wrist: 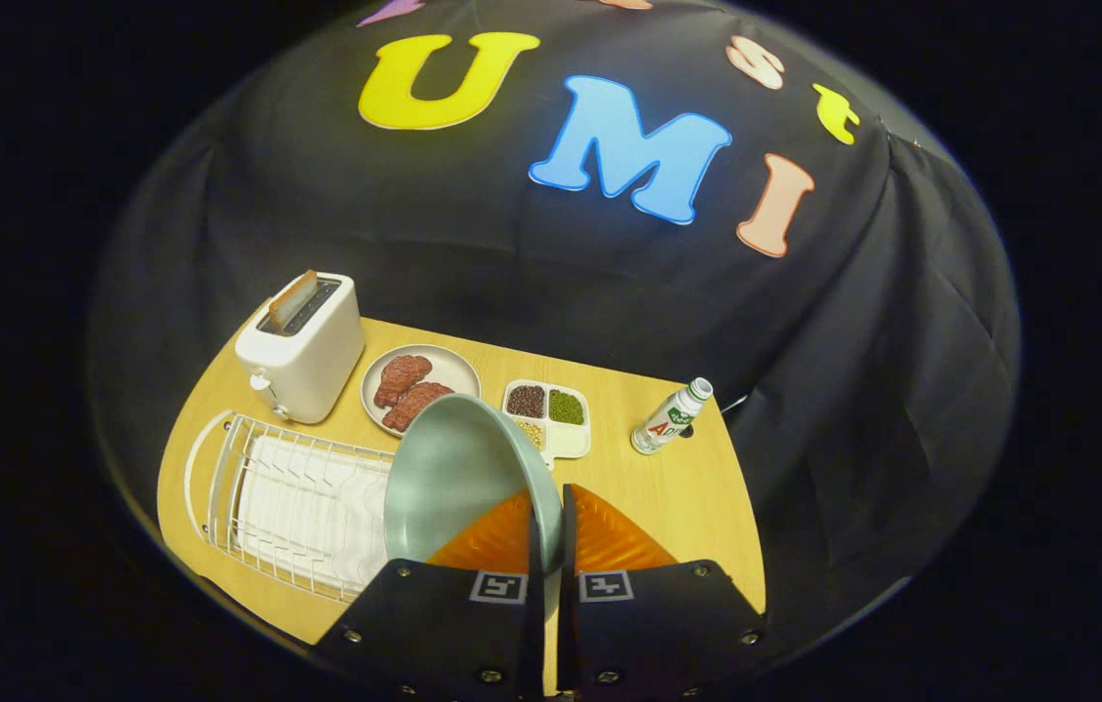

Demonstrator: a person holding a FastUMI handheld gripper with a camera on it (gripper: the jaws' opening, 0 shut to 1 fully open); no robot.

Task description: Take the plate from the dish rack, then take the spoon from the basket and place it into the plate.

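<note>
Plate [458, 468], pale grey-green, round, glossy inside, held on edge and tilted, raised over the wooden table [668, 487] just beside the dish rack [288, 497]. Gripper [551, 522] orange fingers [610, 536] pinch its rim, one each side, nearly closed. White wire rack sits to one side with a white tray under it. Beyond: second plate with meat slices [412, 388], white toaster [302, 346] with bread, divided dish of beans [551, 414], small bottle [673, 417] lying tilted.
</note>
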